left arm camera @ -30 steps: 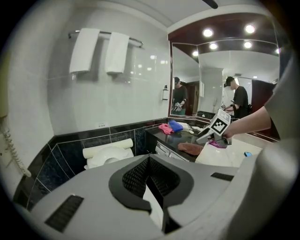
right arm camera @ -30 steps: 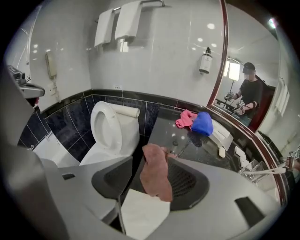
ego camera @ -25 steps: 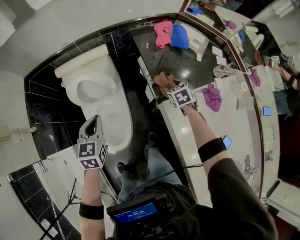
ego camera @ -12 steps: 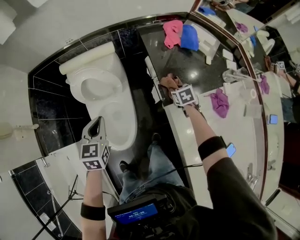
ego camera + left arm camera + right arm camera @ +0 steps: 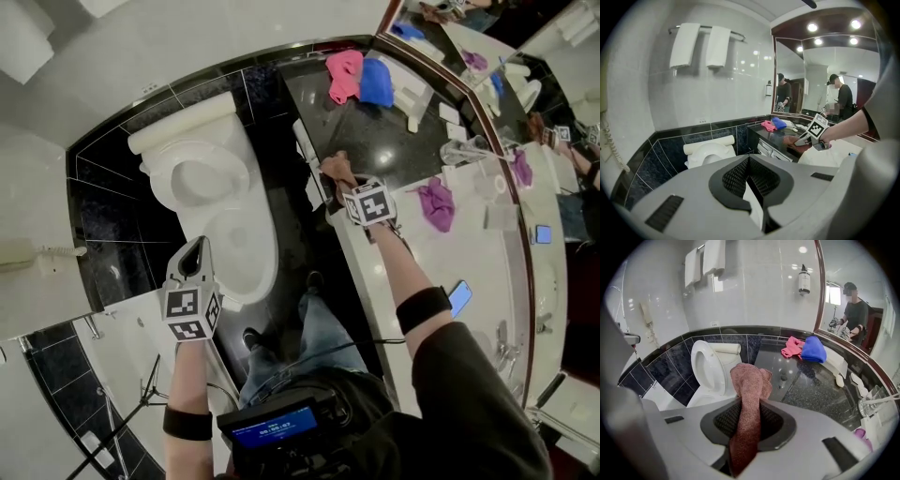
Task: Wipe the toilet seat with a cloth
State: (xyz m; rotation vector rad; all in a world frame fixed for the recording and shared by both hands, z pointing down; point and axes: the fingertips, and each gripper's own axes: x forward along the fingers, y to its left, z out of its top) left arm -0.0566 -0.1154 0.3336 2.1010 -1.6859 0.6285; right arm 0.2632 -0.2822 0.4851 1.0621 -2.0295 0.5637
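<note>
The right tongs, just closing, grasped a dusty-pink terry cloth, bunched upright beside the toilet; left tongs clenched empty.

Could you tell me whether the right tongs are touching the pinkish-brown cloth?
Touching. The right gripper view shows the right tongs, which have just been closing, pinching the pinkish-brown cloth between them.

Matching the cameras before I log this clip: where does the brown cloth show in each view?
Head view: brown cloth upper centre, at the edge of the dark counter, by the right gripper.
Left gripper view: small, right of centre.
Right gripper view: centre, pinched between jaws that have just been closing.
Shared landmark: toilet, left of the cloth in all three.
</note>
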